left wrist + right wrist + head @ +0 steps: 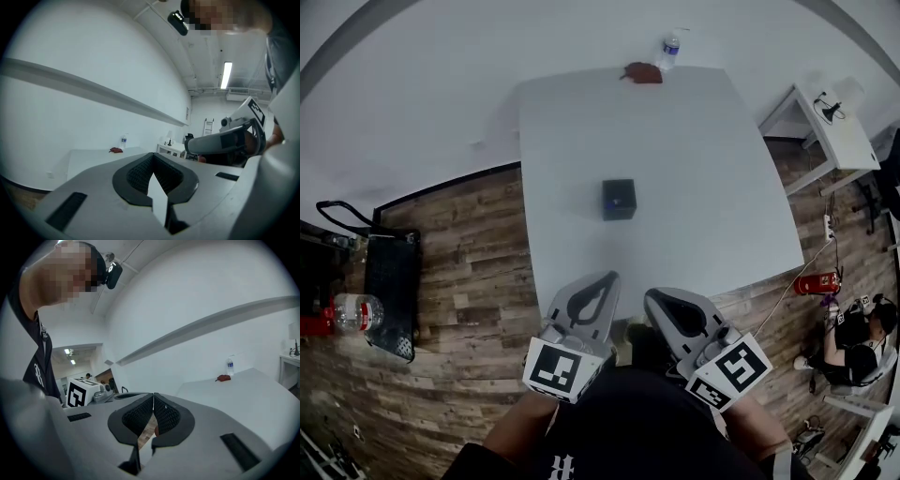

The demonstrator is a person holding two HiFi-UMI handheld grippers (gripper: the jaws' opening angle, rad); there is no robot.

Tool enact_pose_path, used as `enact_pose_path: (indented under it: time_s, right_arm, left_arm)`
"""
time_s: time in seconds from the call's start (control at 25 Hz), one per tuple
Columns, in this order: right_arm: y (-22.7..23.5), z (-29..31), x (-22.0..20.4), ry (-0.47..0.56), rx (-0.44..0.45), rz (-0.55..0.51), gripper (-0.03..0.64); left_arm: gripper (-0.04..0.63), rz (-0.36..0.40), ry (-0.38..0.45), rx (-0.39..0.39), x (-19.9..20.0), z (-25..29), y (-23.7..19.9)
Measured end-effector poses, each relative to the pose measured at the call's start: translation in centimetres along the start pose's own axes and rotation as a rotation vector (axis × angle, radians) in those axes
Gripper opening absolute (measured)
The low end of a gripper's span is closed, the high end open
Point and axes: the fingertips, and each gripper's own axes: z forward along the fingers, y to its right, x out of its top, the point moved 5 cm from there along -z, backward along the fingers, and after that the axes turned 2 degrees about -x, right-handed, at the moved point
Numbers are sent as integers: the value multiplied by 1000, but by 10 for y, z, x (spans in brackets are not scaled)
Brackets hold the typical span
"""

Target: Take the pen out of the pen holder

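A small black square pen holder [619,199] stands near the middle of the white table [703,169]. A bluish speck shows at its top; the pen itself is too small to make out. Both grippers hover low at the table's near edge, well short of the holder. My left gripper [605,278] is shut on nothing, its pads meeting at the tips [152,157]. My right gripper [656,298] is also shut and empty [153,397]. Neither gripper view shows the holder.
A red object [642,72] and a water bottle [668,52] sit at the table's far edge. A white side table [825,131], a fire extinguisher [814,283] and a seated person [853,337] are to the right. A black cart [389,281] stands on the left.
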Motion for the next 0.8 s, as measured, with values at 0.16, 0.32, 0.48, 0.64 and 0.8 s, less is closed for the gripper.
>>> enact_pose_path:
  time_s: [0.16,0.32,0.48,0.64,0.8]
  right_arm:
    - [20,10,-3,-16,5,7,15]
    - [41,30,0,-40,37,-1,15]
    - [62,48,0,-69,87,8,15]
    - [85,63,-3,-92,117,66,17]
    - [104,79,-16,-133,140,105,17]
  left_arm:
    - [6,0,-4,7,-4,21,-9]
    - [6,27,-5,36,-9,45,-24]
    - [6,57,-11,79,-22,69,-40]
    - [8,76,-34,116,-45,93,-60]
    - [8,75,-70,133,-71,115,-83]
